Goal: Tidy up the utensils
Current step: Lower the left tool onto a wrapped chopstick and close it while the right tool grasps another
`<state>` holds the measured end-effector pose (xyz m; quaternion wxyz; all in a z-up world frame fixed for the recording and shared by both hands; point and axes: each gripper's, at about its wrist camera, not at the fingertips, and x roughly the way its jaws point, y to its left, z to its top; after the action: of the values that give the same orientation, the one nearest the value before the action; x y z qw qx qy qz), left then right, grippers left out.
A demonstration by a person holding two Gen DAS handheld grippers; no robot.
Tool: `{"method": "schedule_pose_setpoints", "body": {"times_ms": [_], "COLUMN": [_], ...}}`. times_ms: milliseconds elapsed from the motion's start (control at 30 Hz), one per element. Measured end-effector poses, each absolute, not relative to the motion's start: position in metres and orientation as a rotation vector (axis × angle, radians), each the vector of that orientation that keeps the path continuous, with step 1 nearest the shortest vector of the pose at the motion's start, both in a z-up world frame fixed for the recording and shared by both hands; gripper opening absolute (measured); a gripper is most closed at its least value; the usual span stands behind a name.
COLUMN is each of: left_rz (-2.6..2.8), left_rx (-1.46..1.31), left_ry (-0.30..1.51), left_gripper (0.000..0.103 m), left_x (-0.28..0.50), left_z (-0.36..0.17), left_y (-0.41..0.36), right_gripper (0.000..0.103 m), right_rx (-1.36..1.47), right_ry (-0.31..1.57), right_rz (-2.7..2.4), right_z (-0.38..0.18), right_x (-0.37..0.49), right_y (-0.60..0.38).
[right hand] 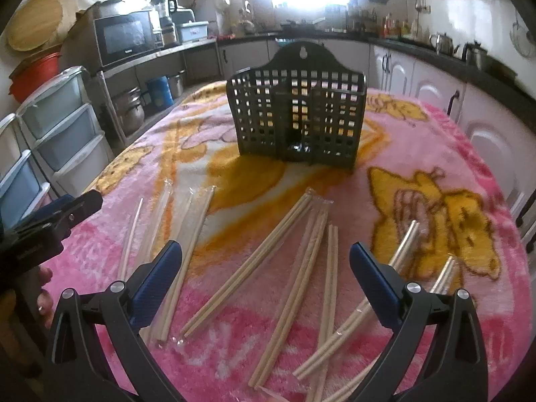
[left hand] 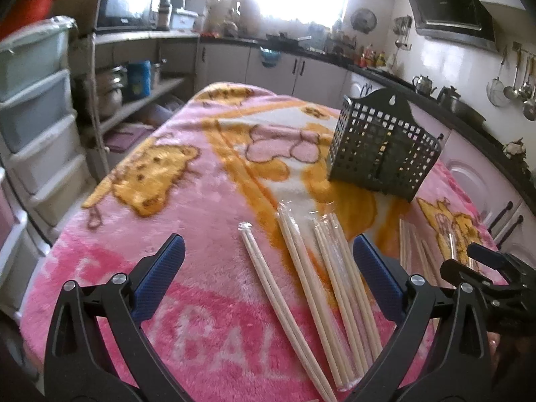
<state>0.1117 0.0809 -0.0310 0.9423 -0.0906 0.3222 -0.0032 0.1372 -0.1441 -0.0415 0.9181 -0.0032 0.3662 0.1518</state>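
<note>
Several pairs of wooden chopsticks in clear wrappers (left hand: pixel 308 288) lie on the pink blanket (left hand: pixel 167 221). A dark slotted utensil holder (left hand: pixel 382 147) stands upright behind them. My left gripper (left hand: pixel 268 268) is open and empty, hovering above the near ends of the chopsticks. In the right wrist view more chopstick pairs (right hand: pixel 254 264) fan out before the holder (right hand: pixel 298 117). My right gripper (right hand: pixel 264 274) is open and empty above them. The right gripper also shows in the left wrist view at the right edge (left hand: pixel 482 268), and the left gripper at the left edge of the right wrist view (right hand: pixel 67 211).
The blanket (right hand: pixel 435 154) covers a table in a kitchen. Plastic drawer units (left hand: pixel 37 107) stand to the left. Counters and cabinets (left hand: pixel 469 167) run along the back and right. A microwave (right hand: pixel 124 38) sits on a shelf at the far left.
</note>
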Motion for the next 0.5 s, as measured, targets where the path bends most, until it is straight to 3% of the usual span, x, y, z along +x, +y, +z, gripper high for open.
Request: {"method": "schedule_pose_setpoints", "body": {"times_ms": [167, 500], "left_rz": [-0.02, -0.063], "left_rx": [-0.177, -0.216], "left_ry": [0.736, 0.876], "left_gripper": [0.076, 0.049], "left_x": [0.135, 0.161], "left_z": [-0.04, -0.064], "left_y": [0.089, 0.097], "right_gripper": [0.096, 0.069], "right_rx": [0.039, 0.124], "right_ry": [0.813, 0.973], "right_rz": [0.322, 0.343], "right_z": [-0.048, -0.069], "right_x": [0.158, 0.193], "right_y": [-0.146, -0.14]}}
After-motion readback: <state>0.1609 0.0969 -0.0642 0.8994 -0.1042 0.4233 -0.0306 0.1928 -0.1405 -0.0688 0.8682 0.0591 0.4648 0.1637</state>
